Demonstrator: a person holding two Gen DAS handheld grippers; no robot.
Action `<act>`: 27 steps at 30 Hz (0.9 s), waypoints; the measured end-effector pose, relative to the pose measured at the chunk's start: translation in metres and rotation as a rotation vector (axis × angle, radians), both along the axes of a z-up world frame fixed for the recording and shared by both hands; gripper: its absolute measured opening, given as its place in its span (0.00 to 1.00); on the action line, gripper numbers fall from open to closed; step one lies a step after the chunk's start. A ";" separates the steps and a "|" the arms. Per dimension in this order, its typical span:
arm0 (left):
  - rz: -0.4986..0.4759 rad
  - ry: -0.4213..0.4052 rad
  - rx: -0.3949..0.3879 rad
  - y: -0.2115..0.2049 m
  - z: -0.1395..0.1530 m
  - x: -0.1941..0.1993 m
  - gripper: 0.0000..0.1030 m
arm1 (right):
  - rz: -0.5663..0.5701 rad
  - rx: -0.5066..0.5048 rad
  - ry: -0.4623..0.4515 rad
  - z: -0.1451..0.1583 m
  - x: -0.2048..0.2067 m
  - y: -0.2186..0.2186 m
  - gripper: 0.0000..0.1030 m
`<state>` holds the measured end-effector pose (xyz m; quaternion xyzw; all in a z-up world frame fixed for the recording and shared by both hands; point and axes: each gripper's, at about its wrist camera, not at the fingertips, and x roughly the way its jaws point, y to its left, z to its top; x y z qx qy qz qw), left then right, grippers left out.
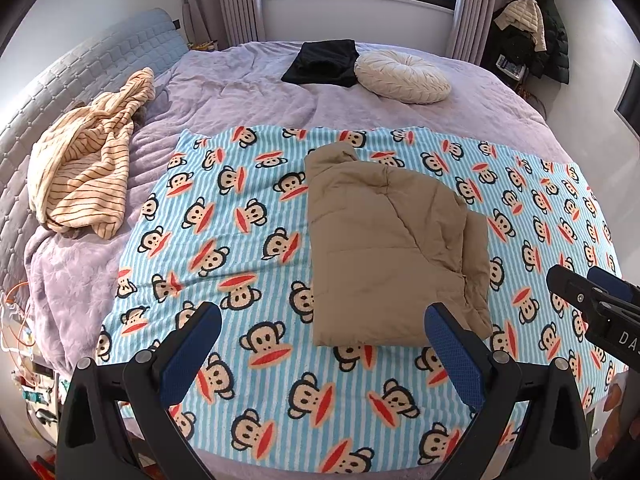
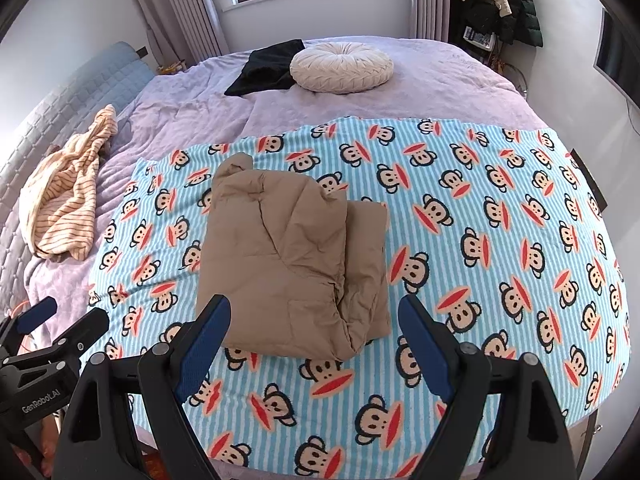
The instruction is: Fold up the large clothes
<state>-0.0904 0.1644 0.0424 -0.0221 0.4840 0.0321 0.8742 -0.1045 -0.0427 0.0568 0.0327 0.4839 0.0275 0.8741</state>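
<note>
A tan padded garment (image 1: 394, 248) lies folded into a thick rectangle on a blue striped monkey-print blanket (image 1: 224, 216); it also shows in the right wrist view (image 2: 288, 264) on that blanket (image 2: 480, 220). My left gripper (image 1: 324, 332) is open and empty, held above the blanket just short of the garment's near edge. My right gripper (image 2: 314, 324) is open and empty, its fingers either side of the garment's near edge. The right gripper shows at the right edge of the left wrist view (image 1: 588, 280). The left gripper shows at the left edge of the right wrist view (image 2: 68, 312).
A cream striped garment (image 1: 88, 164) lies crumpled at the bed's left by the grey headboard (image 1: 60, 80). A black folded garment (image 1: 324, 62) and a round cream cushion (image 1: 402, 76) lie at the far side. Coats (image 1: 536, 28) hang at the back right.
</note>
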 end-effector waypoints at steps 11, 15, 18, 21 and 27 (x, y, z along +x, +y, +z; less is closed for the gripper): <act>0.011 -0.003 0.001 0.000 0.002 -0.001 0.99 | 0.007 -0.001 -0.005 0.002 0.001 0.005 0.85; 0.010 -0.002 0.000 0.001 0.001 0.000 0.99 | 0.010 -0.001 -0.008 0.003 0.004 0.007 0.85; 0.010 -0.003 0.000 0.001 0.001 0.000 0.99 | 0.011 0.000 -0.010 0.003 0.004 0.007 0.85; 0.011 -0.003 0.000 0.001 0.002 0.000 0.99 | 0.012 0.000 -0.010 0.004 0.006 0.006 0.85; 0.007 -0.002 0.000 0.001 0.001 0.001 0.99 | 0.011 -0.001 -0.010 0.004 0.005 0.006 0.85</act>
